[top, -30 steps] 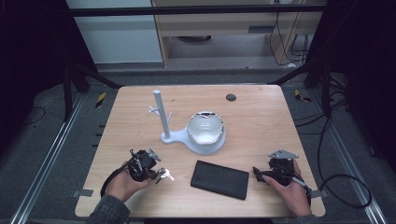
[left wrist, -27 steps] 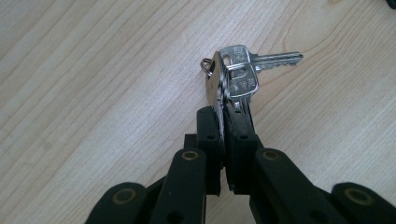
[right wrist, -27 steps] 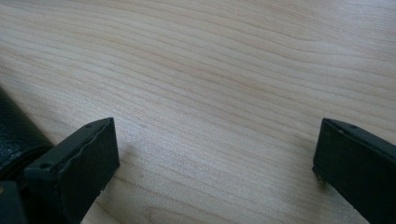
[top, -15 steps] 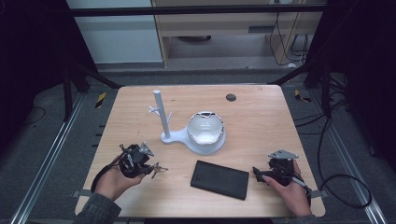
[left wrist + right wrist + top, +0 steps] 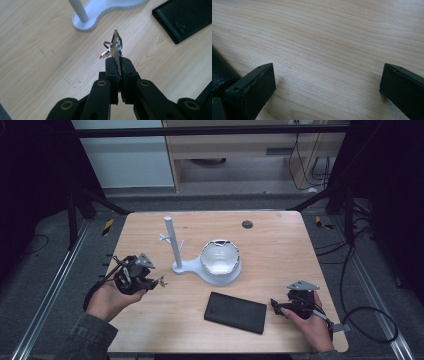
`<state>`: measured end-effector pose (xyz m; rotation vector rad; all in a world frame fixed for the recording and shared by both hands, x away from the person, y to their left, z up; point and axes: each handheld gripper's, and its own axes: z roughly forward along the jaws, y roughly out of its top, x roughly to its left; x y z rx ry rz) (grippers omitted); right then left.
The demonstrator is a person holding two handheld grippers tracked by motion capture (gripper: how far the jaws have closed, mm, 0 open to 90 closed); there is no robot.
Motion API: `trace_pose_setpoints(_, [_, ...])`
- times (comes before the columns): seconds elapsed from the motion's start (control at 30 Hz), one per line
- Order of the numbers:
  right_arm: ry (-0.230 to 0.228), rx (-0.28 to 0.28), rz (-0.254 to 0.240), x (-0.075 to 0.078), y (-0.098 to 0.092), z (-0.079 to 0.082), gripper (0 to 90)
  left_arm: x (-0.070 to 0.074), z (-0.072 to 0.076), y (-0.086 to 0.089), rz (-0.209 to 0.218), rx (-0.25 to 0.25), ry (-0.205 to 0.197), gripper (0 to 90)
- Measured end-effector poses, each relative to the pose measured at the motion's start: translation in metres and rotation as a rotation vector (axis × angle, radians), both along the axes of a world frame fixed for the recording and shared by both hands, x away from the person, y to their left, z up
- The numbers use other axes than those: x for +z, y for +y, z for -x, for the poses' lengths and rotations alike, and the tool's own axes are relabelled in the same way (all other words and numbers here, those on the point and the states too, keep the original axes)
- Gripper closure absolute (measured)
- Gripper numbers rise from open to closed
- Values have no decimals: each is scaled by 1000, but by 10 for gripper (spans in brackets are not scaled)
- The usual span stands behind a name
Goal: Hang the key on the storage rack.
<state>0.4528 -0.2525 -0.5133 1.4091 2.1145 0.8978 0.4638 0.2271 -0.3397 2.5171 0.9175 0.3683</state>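
Wooden bench (image 5: 280, 245) carries a white stand (image 5: 200, 265) at centre, with a black case (image 5: 236, 312) lying near it. Right gripper (image 5: 327, 82): jaws wide apart beside the case. Left gripper (image 5: 119, 63): jaws clamped on keys (image 5: 115, 48), raised above the bench.

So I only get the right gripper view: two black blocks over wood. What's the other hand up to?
Observer: The left claw is shut on a bunch of keys, held above the table.
Operator: And the dark thing at my left edge?
Observer: A black wallet, lying flat beside the open right claw.
Operator: Anything else out there?
Observer: A white stand with an upright post and a dish, mid-table.
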Motion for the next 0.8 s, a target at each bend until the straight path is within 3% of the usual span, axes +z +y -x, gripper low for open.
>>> trace_pose_setpoints(0.23, [0, 0, 0, 0, 0, 0, 4, 28, -8, 1, 14, 19, -28, 857])
trace_pose_setpoints(0.8, [1, -1, -2, 0, 1, 0, 4, 68, -34, 0, 16, 78, -65, 857])
